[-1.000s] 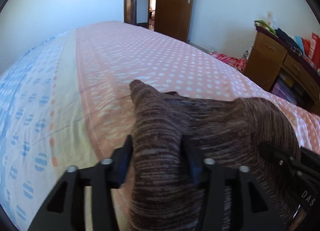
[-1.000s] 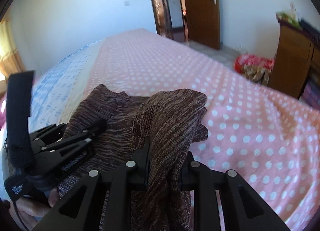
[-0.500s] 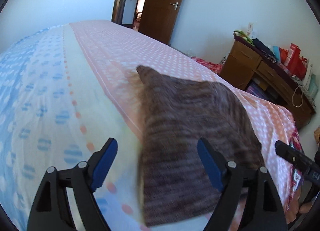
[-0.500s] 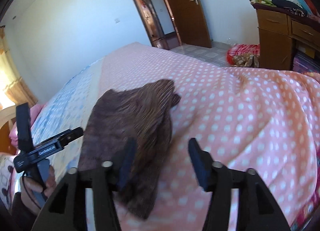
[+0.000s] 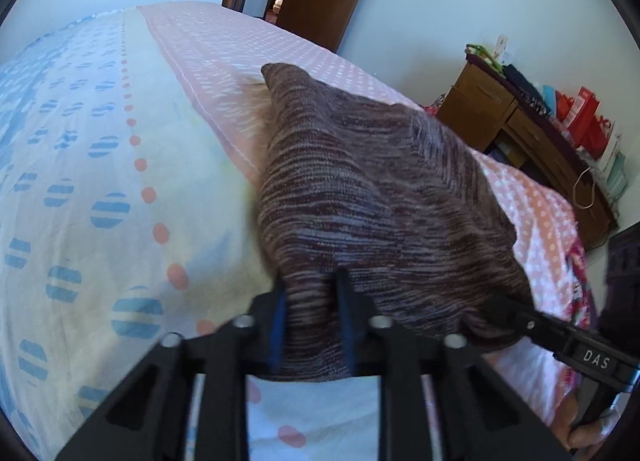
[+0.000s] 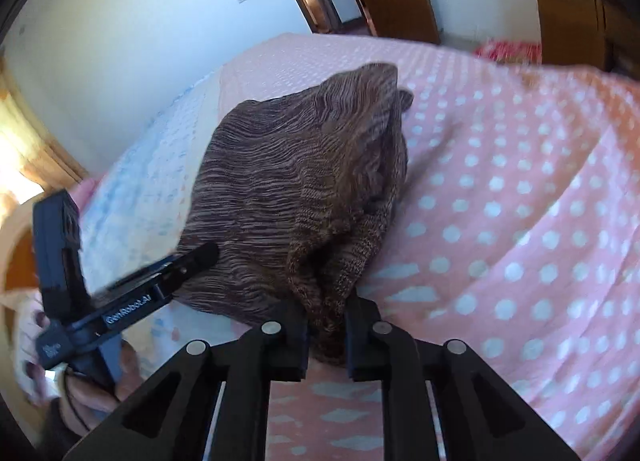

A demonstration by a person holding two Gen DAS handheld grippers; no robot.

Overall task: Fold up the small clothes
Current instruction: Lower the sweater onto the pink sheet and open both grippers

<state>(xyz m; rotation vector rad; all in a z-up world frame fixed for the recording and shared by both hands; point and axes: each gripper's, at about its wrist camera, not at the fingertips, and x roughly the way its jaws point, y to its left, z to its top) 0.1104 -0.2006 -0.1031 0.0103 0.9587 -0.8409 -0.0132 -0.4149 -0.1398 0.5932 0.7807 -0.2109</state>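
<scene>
My left gripper (image 5: 310,321) is matte black plastic, its linkage arms cut with triangular openings and pinned by round silver screws, and its fingers (image 5: 277,325) carry blue pads on their inner faces. My right gripper (image 6: 327,325) is the same black frame with silver screw heads, but its fingers (image 6: 294,335) look black throughout. White lettering marks each gripper's side where the other camera sees it. My bare hand (image 6: 94,385) wraps the left handle, a thin dark band at the wrist.

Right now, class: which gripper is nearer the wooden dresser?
Right. The right gripper holds the brown garment on the side toward the dresser; the left gripper holds its far side.
</scene>
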